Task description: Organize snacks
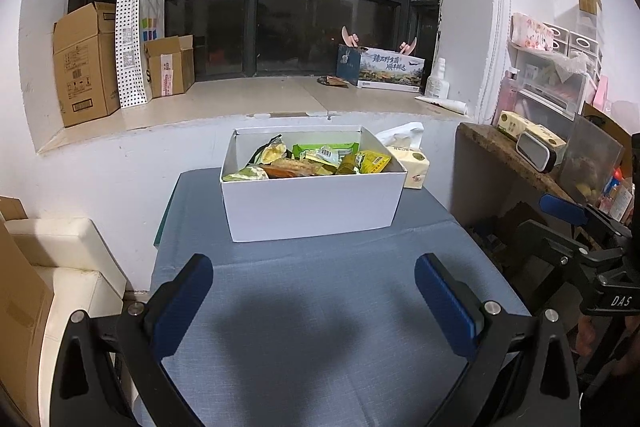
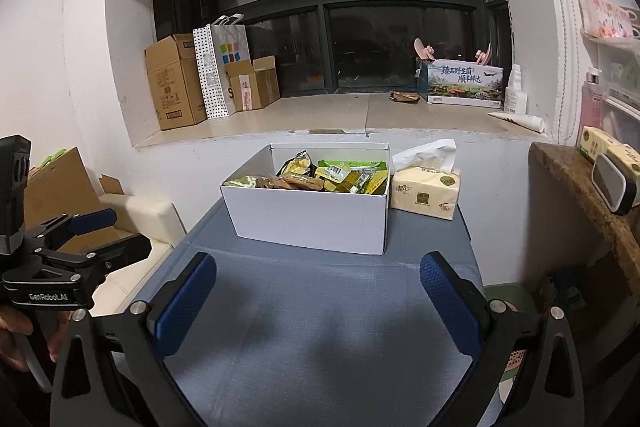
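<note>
A white box (image 1: 312, 205) (image 2: 312, 221) stands at the far end of a small table with a blue-grey cloth (image 1: 320, 307) (image 2: 320, 307). It is filled with several snack packets (image 1: 308, 159) (image 2: 328, 177), green, yellow and brown. My left gripper (image 1: 314, 291) is open and empty above the cloth, well short of the box. My right gripper (image 2: 318, 293) is open and empty too, also short of the box. Each gripper shows at the edge of the other's view: the right one (image 1: 576, 223) and the left one (image 2: 96, 231).
A yellow tissue pack (image 2: 426, 191) (image 1: 414, 167) sits right of the box. A window ledge behind holds cardboard boxes (image 1: 86, 63), a dotted paper bag (image 1: 136, 47), a printed carton (image 1: 390, 69) and a bottle (image 1: 438, 79). A cluttered wooden shelf (image 1: 516, 155) stands right; a cream seat (image 1: 68, 267) left.
</note>
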### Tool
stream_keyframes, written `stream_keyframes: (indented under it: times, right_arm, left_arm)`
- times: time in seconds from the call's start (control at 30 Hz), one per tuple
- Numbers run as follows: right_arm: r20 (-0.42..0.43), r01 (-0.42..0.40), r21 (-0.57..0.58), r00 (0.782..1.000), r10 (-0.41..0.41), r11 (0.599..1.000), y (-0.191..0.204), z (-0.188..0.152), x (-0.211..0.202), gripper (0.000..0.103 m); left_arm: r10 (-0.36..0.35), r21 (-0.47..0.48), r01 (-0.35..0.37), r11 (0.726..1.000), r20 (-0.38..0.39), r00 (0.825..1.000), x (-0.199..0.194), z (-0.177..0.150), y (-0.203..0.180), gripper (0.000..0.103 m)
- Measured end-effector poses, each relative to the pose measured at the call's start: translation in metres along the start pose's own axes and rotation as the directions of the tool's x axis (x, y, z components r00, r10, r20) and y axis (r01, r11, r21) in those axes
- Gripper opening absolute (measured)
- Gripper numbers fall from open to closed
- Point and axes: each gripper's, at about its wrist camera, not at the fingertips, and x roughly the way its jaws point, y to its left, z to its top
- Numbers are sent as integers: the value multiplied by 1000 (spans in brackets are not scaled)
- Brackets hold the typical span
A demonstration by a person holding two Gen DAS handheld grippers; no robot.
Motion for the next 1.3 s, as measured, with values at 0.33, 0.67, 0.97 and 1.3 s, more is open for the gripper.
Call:
stream_keyframes:
  times: [0.33,0.67,0.97,1.3]
  right_arm:
    - [1,-3,2,1000,3,1000,0,0,-1,103]
    - [-2,2,2,1000,-2,1000,0,0,0,103]
    - [-11,1,10,1000,-1,1000,0,-1,1,103]
    - [-13,-2,9,1000,3,1000,2,-2,1,103]
  left_arm:
    - [4,4,-4,1000,3,1000,-1,-1,-1,103]
    - [-1,5,1,1000,0,1000,-2,0,-1,103]
    - [-1,5,1,1000,0,1000,-2,-1,-2,103]
    - [-4,7,4,1000,-1,1000,-1,-1,-3,103]
